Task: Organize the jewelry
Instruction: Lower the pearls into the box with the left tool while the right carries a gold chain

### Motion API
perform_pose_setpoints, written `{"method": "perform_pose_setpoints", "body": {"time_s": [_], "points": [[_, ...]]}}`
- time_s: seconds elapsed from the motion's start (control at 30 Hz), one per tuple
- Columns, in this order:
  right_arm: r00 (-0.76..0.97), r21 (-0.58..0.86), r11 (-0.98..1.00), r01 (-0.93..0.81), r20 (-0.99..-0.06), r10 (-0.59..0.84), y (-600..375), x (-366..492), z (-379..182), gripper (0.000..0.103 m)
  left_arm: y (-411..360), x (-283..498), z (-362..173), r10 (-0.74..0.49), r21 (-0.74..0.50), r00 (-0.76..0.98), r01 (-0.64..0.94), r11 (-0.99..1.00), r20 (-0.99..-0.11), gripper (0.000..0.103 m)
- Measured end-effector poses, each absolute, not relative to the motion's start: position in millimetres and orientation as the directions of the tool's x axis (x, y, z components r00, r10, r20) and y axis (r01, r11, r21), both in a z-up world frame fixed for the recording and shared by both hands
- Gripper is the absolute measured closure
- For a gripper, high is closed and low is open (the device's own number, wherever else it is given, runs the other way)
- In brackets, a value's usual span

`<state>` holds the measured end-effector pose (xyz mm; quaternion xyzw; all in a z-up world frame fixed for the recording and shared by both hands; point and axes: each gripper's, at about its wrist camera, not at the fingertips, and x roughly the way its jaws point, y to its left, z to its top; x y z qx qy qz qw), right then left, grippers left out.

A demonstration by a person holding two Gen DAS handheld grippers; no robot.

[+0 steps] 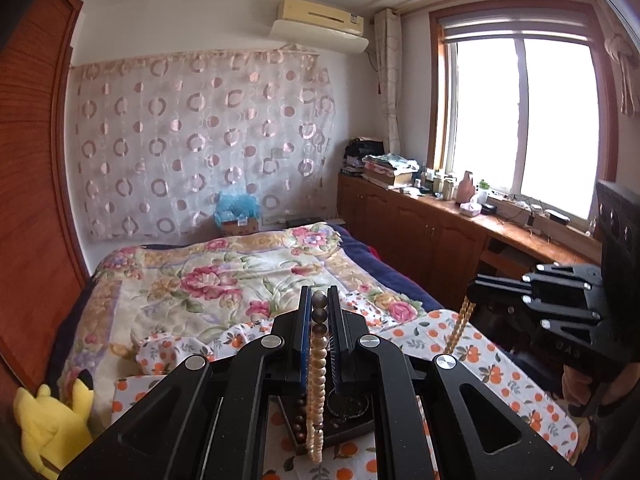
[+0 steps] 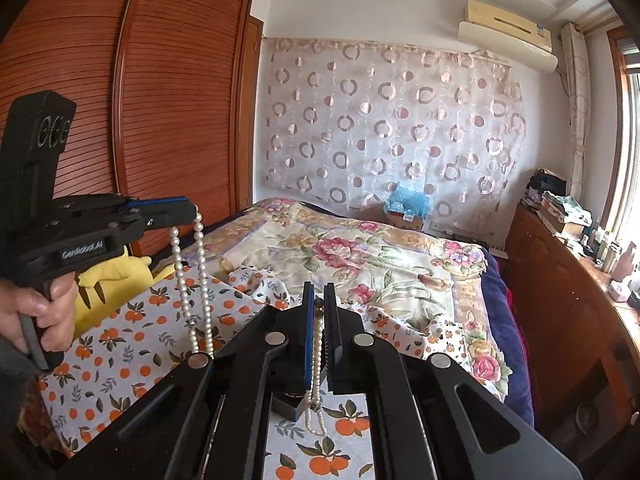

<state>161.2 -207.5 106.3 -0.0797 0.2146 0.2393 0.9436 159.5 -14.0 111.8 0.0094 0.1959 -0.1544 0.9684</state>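
The left tool [image 1: 319, 312] is clenched on a string of large beads, a pearl strand [image 1: 315, 392] with a few dark beads at its top. The strand hangs straight down from the tool as a doubled loop, its lower end over a dark jewelry box [image 1: 344, 420] that stands on the orange-print cloth [image 1: 500, 372] spread on the bed [image 1: 200, 272]. A second, darker bead string shows in or at the box; its exact position cannot be resolved.

The right tool [image 2: 319, 300] is clenched on a finer pearl necklace [image 2: 317, 360], which hangs between its fingers down to a point just above the cloth, beside a dark box [image 2: 288, 406]. In the left wrist view this tool appears at the right, well apart from the left one, with its strand dangling freely.

Judgement: the step in hand is lowering each strand into the box.

Recommended procedure:
1. Keep both tools clenched until the lower loop of a strand rests in its compartment.
2. Lower vertically and slowly, so the strand coils on itself and does not swing.
3. Handle one strand at a time; keep the other tool well apart to prevent tangling.
4. Release only when most of the strand's weight is supported.

Risk: beaded strands slide easily and may spill over the box rim onto the cloth.

A yellow plush toy [image 1: 52, 424] lies at the bed edge, clear of the work.
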Motion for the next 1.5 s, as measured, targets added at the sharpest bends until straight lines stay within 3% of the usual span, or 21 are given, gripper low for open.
{"method": "perform_pose_setpoints", "body": {"time_s": [0.53,0.67,0.9,1.27,1.5], "points": [[0.793,-0.038,0.876,-0.481,-0.445,0.416,-205,181,109,0.098,-20,184,80,-0.274,-0.059,0.869,0.274,0.96,-0.412,0.096],[0.797,-0.044,0.877,-0.479,-0.44,0.414,-200,186,112,0.098,-13,188,91,-0.298,-0.115,0.868,0.276,0.954,-0.396,0.096],[0.8,-0.025,0.879,-0.476,-0.429,0.42,-195,200,122,0.098,-14,187,110,-0.3,-0.098,0.884,0.283,0.954,-0.36,0.096],[0.794,-0.009,0.879,-0.477,-0.433,0.427,-185,221,126,0.098,-11,197,45,-0.309,-0.13,0.828,0.281,0.951,-0.468,0.096],[0.766,0.021,0.89,-0.455,-0.501,0.403,-169,253,86,0.098,-11,186,3,-0.304,-0.125,0.79,0.282,0.951,-0.532,0.096]]}}
